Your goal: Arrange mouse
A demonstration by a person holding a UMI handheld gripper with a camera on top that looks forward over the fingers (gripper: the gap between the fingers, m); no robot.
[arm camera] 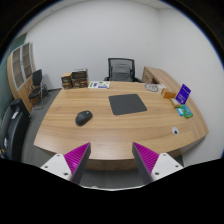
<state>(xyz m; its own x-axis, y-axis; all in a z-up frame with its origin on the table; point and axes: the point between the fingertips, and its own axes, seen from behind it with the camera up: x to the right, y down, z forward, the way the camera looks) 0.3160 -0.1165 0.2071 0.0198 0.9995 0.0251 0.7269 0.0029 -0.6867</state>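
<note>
**Mouse sits on left side of desk, gripper held back and spread**

Shelving [19, 68] stands against the far left wall, with a dark chair [37, 82] just in front of it. Another black chair [12, 130] shows at the near left, beside the desk's left end.

On the wooden desk [110, 125] itself, the mouse [83, 117] lies on the left part of the top, resting on bare wood, well apart from the gripper and left of the mouse pad. Beyond the desk's far left edge a low unit [76, 79] holds some boxes, and white papers [99, 85] lie at the far edge of the desk near it.

The dark grey mouse pad [126, 104] lies flat near the middle of the desk, to the right of the mouse and not touching it. Behind the desk, at its far side, stands a black mesh office chair [121, 69].

The gripper [113, 158] hangs at the near edge of the desk with its fingers wide apart and nothing between them; the magenta pads [76, 156] face each other across open space.

Further right, a white item [153, 88] sits near the far right edge, a purple box [184, 93] stands upright beside it, and a small teal object [184, 113] lies nearer on the right end. A side cabinet [158, 75] runs along the far right.
</note>
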